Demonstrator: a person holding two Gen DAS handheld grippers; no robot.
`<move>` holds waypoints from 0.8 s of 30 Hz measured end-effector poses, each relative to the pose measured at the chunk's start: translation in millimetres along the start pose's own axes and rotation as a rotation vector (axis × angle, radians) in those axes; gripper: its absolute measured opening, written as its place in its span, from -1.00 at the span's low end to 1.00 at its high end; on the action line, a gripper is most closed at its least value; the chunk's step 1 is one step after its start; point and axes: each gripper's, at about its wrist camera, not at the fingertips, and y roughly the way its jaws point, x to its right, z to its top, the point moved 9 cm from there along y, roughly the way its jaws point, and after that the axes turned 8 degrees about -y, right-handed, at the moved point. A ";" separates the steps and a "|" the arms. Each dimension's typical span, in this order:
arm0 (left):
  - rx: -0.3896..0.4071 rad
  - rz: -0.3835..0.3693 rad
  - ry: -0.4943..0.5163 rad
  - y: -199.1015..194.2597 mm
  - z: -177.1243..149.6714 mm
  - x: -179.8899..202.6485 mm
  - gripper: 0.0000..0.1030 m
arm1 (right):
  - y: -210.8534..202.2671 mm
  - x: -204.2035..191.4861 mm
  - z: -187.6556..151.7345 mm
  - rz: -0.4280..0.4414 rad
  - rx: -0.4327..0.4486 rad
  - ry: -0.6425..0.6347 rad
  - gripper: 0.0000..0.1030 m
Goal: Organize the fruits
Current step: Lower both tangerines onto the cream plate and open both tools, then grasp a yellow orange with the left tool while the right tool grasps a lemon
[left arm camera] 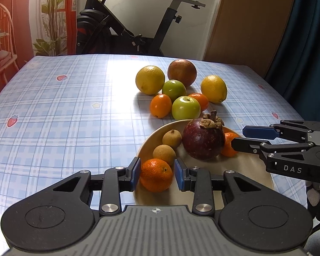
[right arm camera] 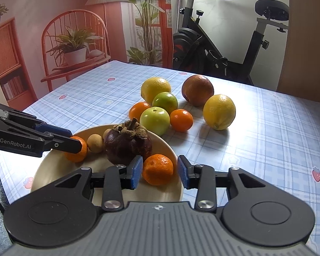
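Both grippers hang over the beige plate (left arm camera: 256, 166) at the near edge of the table (left arm camera: 64, 106) with its blue checked cloth. The left gripper (left arm camera: 157, 173) has its blue pads spread on either side of a small mandarin (left arm camera: 156, 175) lying on the plate; the left pad looks to be touching the peel, while the right pad stands just clear. The right gripper (right arm camera: 160, 170) is spread too, straddling a second mandarin (right arm camera: 157, 169) near the plate's far rim, with a gap showing on both sides of the fruit. Between the two mandarins on the plate sit a dark purple mangosteen (left arm camera: 203, 139) and two small tan longans (left arm camera: 164, 152), close together. Beyond the plate, loose on the cloth, lies a cluster of fruit: two lemons (left arm camera: 150, 82), a reddish-brown round fruit (left arm camera: 182, 72), two green apples (left arm camera: 185, 107) and two more small oranges (left arm camera: 160, 105). An exercise bike (left arm camera: 128, 21) stands behind the table.
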 end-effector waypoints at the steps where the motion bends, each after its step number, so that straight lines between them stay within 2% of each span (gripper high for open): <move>1: 0.004 -0.001 -0.001 -1.2 1.0 0.4 -0.30 | -1.5 1.1 0.4 -0.003 0.004 0.007 -0.24; 14: 0.069 0.006 -0.017 -14.0 31.5 4.5 -0.30 | -21.4 27.1 9.1 -0.051 0.045 0.081 -0.24; 24: 0.098 -0.008 -0.039 -0.7 66.7 13.9 -0.30 | -17.2 61.6 14.7 -0.114 0.052 0.085 -0.23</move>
